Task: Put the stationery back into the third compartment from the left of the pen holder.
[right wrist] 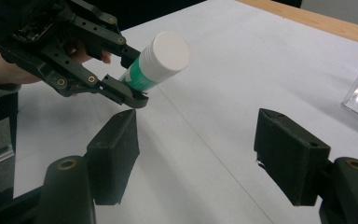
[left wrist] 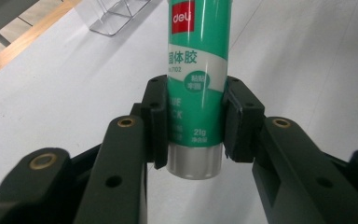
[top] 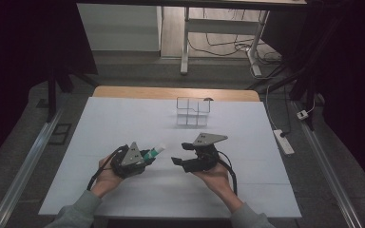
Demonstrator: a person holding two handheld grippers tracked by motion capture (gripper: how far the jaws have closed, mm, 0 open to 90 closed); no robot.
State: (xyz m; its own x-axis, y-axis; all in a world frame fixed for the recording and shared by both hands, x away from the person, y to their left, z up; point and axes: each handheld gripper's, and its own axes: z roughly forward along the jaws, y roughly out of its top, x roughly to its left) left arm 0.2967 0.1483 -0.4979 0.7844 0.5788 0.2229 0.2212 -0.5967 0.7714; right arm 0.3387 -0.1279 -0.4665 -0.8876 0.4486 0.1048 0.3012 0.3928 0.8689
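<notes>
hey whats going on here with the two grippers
A person at a white table holds a gripper in each hand. The left gripper is shut on a green glue stick, gripping it near its lower end, with the white capped end pointing toward the right gripper. The right gripper is open and holds nothing, close to the glue stick but apart from it. A clear divided organiser stands farther back on the table.
</notes>
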